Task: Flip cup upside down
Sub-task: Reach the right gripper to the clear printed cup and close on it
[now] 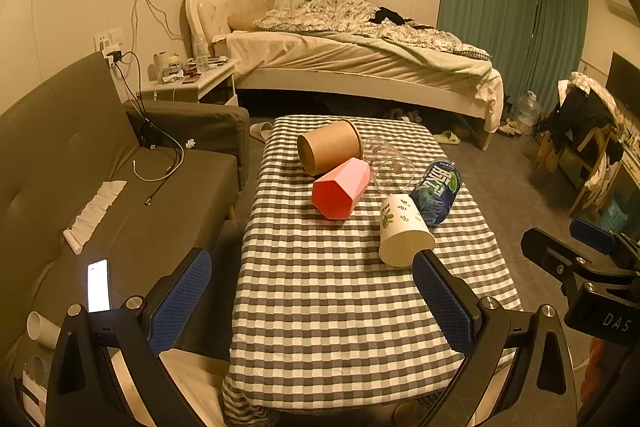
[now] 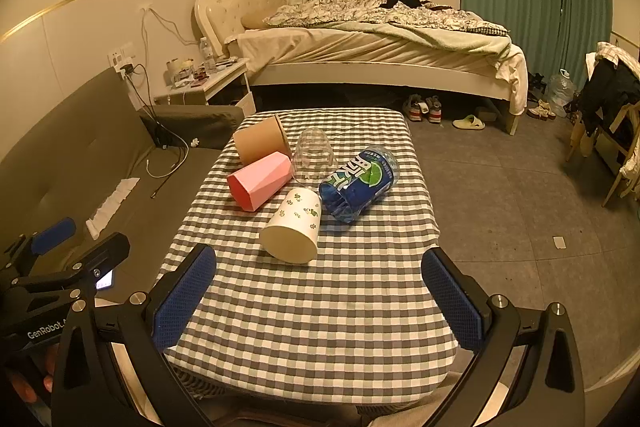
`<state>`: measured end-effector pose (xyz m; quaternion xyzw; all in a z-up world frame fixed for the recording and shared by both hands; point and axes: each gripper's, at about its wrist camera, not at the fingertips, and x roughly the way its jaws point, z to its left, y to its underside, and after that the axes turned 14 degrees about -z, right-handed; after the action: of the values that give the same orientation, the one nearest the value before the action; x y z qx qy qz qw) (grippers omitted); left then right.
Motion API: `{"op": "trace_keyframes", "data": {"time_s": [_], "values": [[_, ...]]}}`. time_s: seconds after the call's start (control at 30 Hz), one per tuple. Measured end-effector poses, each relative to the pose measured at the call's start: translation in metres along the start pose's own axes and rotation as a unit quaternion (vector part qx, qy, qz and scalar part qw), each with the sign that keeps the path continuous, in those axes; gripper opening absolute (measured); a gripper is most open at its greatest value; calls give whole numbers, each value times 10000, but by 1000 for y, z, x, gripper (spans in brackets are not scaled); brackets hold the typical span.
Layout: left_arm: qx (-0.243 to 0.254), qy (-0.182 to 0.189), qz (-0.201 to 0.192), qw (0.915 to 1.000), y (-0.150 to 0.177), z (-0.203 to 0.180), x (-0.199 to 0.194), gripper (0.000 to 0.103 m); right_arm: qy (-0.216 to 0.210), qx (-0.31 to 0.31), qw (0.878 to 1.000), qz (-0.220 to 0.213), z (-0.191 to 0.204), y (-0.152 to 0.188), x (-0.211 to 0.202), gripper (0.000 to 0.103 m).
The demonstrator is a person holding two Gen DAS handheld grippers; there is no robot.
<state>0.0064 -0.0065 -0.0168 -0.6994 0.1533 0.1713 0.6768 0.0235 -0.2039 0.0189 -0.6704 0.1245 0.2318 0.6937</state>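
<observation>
Cups lie tipped over in a cluster on the far half of the checkered bench (image 2: 320,307). White paper cup (image 2: 291,231) with green sprigs is nearest, on its side, open mouth toward the near edge. Pink faceted cup (image 2: 260,185) lies on its side toward the left edge, base facing the cameras. Brown paper cup (image 2: 262,140) lies beyond it, close to the far left corner, the two touching or nearly so. Clear plastic cup (image 2: 313,157) lies beside both, toward mid-bench. Blue-labelled bottle (image 2: 360,183) lies on its side toward the right edge, just beside the white cup.

Left tongs (image 1: 312,291) spread wide, gripping nothing, hovering over the near left part of the bench; right blue pad (image 1: 438,297) overlaps the white cup's rim in left wrist view, contact cannot be told. Right tongs (image 2: 318,293) also spread wide and empty, above the near edge, white cup apart just ahead of them.

Sofa (image 1: 80,155) flanks the left edge; bed (image 2: 380,47) stands beyond the far edge.
</observation>
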Motion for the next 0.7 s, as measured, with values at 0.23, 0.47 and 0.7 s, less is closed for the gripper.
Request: {"op": "trace_keyframes", "data": {"time_s": [0.23,0.47,0.7], "values": [[-84,-79,206,9997,-8,7,27,103,-88,45,9999,104,-1,-7,29,103],[-248,-284,444,9983,-21,21,79,103,-190,-143,9994,255,3,-32,92,103],[-419,-445,745,9953,-28,38,142,103,-124,-308,9980,538,0,-61,186,103]]}}
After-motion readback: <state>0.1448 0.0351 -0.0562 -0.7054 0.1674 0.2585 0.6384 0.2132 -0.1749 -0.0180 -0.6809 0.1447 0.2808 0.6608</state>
